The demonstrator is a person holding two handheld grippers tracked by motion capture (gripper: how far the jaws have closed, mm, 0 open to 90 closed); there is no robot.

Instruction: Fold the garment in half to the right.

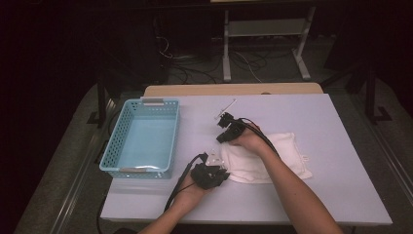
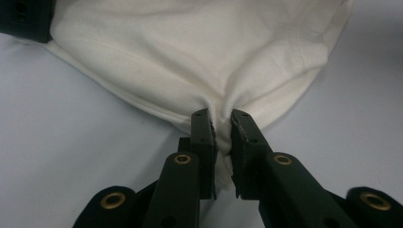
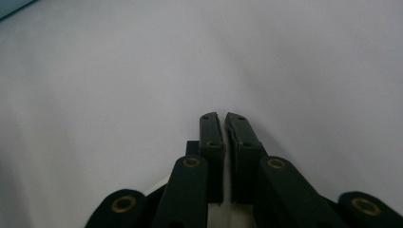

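Left claw pinches the white cloth; right claw closed.

Both grippers, left gripper and right gripper, have black jaws with brass-coloured rivets, trailing black cables.

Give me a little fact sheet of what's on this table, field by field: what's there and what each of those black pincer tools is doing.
Surface: pale grey table
Cloth: cream folded fabric cloth, lying flat right of centre
Container: light blue perforated plastic basket, nothing visible inside, at the left
Left gripper: shut, pinching a bunched edge of the cloth
Right gripper: shut at the cloth's far left corner; whether cloth is caught there cannot be told
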